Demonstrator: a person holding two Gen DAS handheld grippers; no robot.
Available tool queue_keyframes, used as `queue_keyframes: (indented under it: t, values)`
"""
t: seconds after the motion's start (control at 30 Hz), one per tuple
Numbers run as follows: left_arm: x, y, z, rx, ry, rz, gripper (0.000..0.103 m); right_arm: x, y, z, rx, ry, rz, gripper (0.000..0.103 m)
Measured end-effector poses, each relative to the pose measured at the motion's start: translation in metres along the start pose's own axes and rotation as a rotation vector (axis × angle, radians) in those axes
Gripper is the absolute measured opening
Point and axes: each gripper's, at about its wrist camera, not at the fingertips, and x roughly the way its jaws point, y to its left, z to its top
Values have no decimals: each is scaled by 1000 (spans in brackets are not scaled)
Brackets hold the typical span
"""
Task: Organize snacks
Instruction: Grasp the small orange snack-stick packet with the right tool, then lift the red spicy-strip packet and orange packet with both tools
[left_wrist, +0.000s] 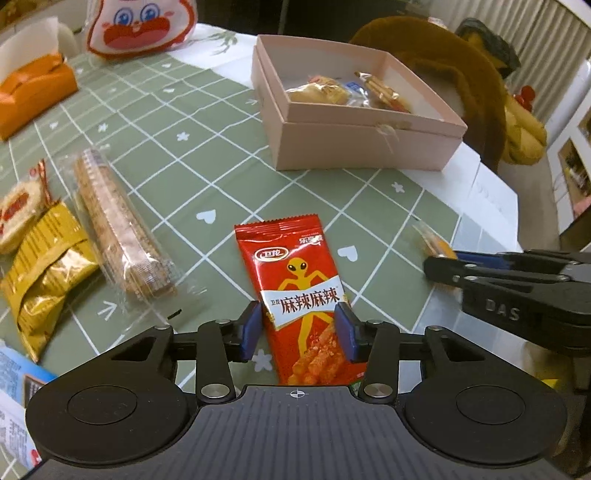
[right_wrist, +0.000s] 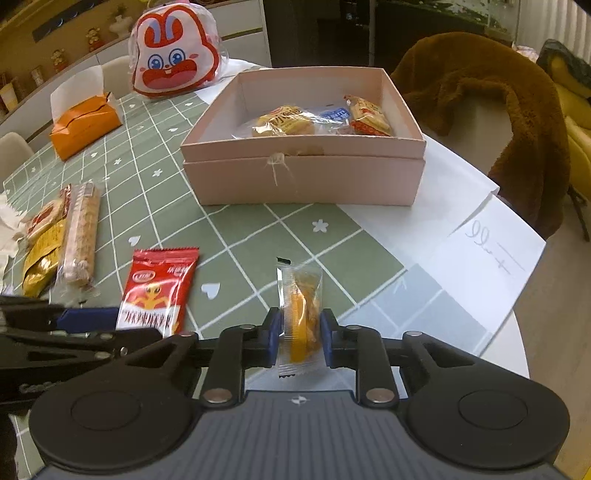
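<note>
A table (right_wrist: 155, 206) covered with a green checked cloth holds scattered snacks. The left gripper (left_wrist: 300, 325) points down at a red packet (left_wrist: 299, 291) that lies flat near the table's near edge; its blue pads sit against the packet's two long sides, grasping it. To its right, close to the near edge, the right gripper (right_wrist: 298, 338) is clenched on a small clear packet (right_wrist: 300, 314) with orange pieces inside, which stands on edge between the pads. A pink box (right_wrist: 303, 181) rests towards the far right edge of the table, open, with several wrapped snacks (right_wrist: 317, 120) already lying inside it. Along the left edge lie a long clear cracker pack (left_wrist: 122, 229), a gold packet (left_wrist: 48, 266) just beside it, and a round rice cracker (left_wrist: 18, 210) touching the gold packet. At the far left corner sits an orange tissue box (right_wrist: 86, 123), and next to it a rabbit bag (right_wrist: 173, 51) stands upright at the far edge. A brown coat (right_wrist: 491, 99) hangs over a chair beyond the box.
</note>
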Motion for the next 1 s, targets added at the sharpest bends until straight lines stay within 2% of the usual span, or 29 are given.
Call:
queue_keyframes:
  t: [0.23, 0.4, 0.5, 0.6, 0.7, 0.8, 0.93, 1.0]
  values:
    - [3, 5, 3, 8, -33, -23, 51, -1, -11, -9, 15, 0, -18, 22]
    - [13, -3, 13, 69, -68, -30, 53, -3, -11, -14, 19, -4, -23, 23]
    - [7, -13, 12, 111, -54, -11, 51, -4, -16, -14, 36, -2, -24, 23]
    - [4, -30, 3, 214, -56, 47, 52, -4, -22, -14, 56, -6, -27, 24]
    - [4, -42, -2, 264, -83, 95, 53, -4, -24, -14, 67, -5, -24, 24]
    - [7, -39, 1, 225, -83, 75, 53, -4, -22, -14, 55, -5, -25, 25]
    - [10, -24, 9, 88, -46, 15, 54, -3, -21, -14, 49, -5, -21, 28]
    - [7, -21, 11, 50, -60, 5, 53, -3, -22, -13, 54, -6, -17, 28]
